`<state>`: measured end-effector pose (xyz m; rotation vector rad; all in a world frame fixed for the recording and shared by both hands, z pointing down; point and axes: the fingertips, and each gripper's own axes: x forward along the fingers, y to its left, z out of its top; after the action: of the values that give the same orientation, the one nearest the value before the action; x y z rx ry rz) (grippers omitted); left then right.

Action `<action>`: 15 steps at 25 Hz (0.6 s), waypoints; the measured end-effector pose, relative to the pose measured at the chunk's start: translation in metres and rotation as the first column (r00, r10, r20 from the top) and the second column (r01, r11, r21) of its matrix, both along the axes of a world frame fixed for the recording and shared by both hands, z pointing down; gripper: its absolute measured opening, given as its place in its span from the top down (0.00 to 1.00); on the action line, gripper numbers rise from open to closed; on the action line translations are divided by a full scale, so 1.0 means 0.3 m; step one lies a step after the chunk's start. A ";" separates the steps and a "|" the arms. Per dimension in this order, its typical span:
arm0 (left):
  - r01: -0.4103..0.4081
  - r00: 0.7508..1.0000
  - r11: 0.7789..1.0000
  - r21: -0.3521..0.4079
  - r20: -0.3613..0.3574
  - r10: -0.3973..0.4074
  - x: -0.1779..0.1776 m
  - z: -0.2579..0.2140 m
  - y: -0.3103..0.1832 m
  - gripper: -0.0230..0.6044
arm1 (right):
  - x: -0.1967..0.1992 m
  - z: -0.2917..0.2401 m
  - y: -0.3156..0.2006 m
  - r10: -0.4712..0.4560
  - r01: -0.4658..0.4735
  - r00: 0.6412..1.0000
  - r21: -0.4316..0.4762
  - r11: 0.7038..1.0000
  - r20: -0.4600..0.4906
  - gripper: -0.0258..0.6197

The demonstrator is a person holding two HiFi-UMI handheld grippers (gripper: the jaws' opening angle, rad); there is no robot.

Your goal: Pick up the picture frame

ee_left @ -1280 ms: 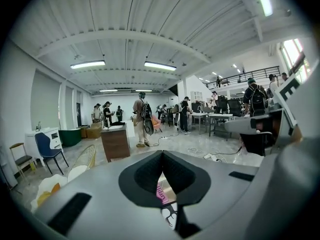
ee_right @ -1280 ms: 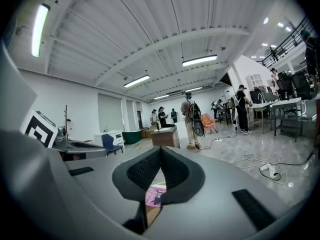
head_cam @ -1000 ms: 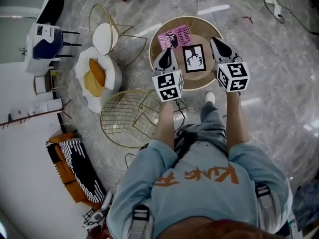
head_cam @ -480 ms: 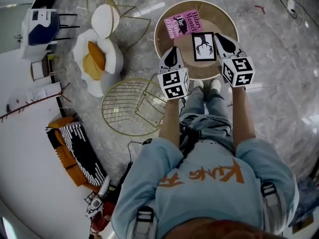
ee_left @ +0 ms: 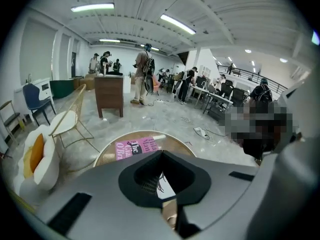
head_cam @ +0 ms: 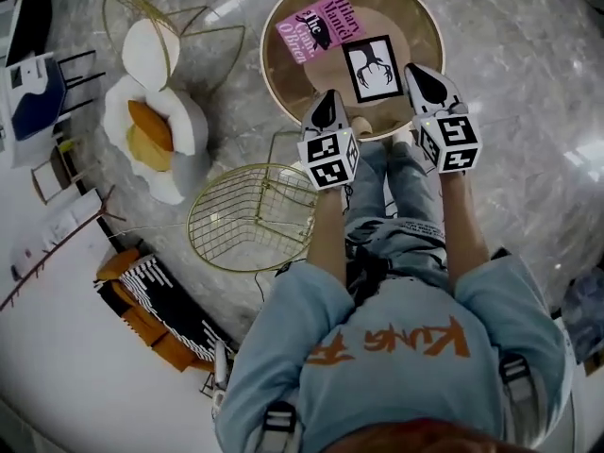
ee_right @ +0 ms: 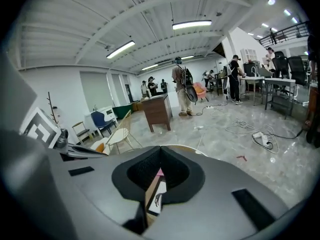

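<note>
The picture frame [head_cam: 371, 67] is located on the round surface [head_cam: 420, 26], just beside a pink book [head_cam: 318, 28]. The 2 grippers are held over the near edge of the surface. The left gripper [head_cam: 327, 102] is positioned left of the frame, with its jaws closed and nothing between them. The right gripper [head_cam: 416, 72] is positioned just right of the frame, likewise closed and empty.

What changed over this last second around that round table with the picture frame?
The person leaned in over the round table, and the left gripper and right gripper both sank toward it, either side of the picture frame. Both stay shut, holding nothing. The frame and pink book lie where they were.
</note>
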<state>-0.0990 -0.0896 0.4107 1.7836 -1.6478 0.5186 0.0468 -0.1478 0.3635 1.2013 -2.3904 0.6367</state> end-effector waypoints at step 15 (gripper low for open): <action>-0.116 0.991 0.982 -0.147 -0.084 0.105 0.111 0.459 0.017 0.94 | 0.067 0.470 0.099 -0.006 -0.009 0.996 -0.176 0.984 -0.086 0.96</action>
<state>-0.0659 -0.0845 0.5485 1.7670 -1.4248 0.6028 0.0670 -0.1183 0.5044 1.1317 -2.2113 0.7642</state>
